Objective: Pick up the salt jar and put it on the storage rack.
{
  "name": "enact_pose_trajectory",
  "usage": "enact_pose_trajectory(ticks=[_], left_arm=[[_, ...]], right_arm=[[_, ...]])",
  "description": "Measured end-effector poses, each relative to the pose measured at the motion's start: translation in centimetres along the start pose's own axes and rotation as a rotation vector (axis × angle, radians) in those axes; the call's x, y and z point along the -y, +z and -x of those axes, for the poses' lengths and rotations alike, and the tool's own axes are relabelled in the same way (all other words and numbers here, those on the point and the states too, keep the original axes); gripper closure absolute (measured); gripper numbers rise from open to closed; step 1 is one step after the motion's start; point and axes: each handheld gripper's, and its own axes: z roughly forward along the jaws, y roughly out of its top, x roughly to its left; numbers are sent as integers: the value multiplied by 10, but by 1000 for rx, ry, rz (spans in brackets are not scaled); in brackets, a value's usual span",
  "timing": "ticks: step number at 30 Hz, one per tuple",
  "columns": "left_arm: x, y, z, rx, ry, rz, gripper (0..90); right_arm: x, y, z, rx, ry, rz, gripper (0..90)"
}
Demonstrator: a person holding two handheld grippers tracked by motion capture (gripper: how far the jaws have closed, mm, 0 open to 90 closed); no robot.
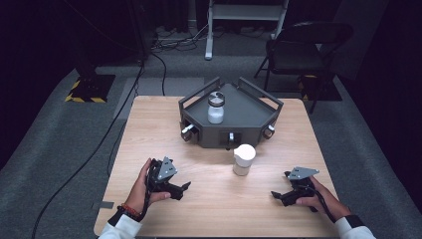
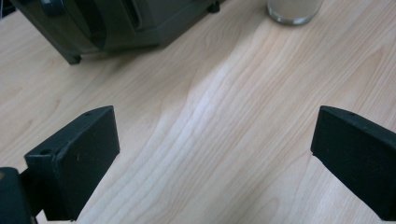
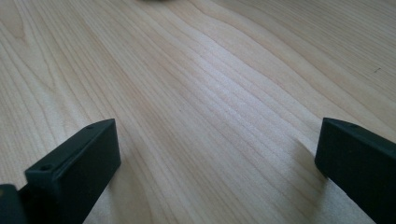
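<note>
A dark grey angular tray-like fixture [image 1: 249, 117] with knobs on its front stands at the table's far middle. Inside it is a glass jar [image 1: 215, 107] with a dark lid and white contents. A second jar [image 1: 244, 159] with a white lid stands on the wood just in front of the fixture; its base [image 2: 294, 11] appears in the left gripper view. My left gripper [image 1: 185, 189] rests near the front left, open and empty [image 2: 215, 149]. My right gripper [image 1: 276, 195] rests near the front right, open and empty [image 3: 217, 154].
The wooden table [image 1: 219, 209] stands on grey carpet. A black chair [image 1: 298, 50] and a white desk frame [image 1: 246, 15] are behind it. Cables [image 1: 124, 119] run over the floor at the left. Bare wood lies between the two grippers.
</note>
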Motion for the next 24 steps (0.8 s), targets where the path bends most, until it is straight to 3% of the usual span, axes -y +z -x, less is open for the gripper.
enact_pose_trajectory(ticks=[24], left_arm=[[12,28,-6,-11,-21,-154,12]], right_arm=[[0,0,0,0,0,0,0]])
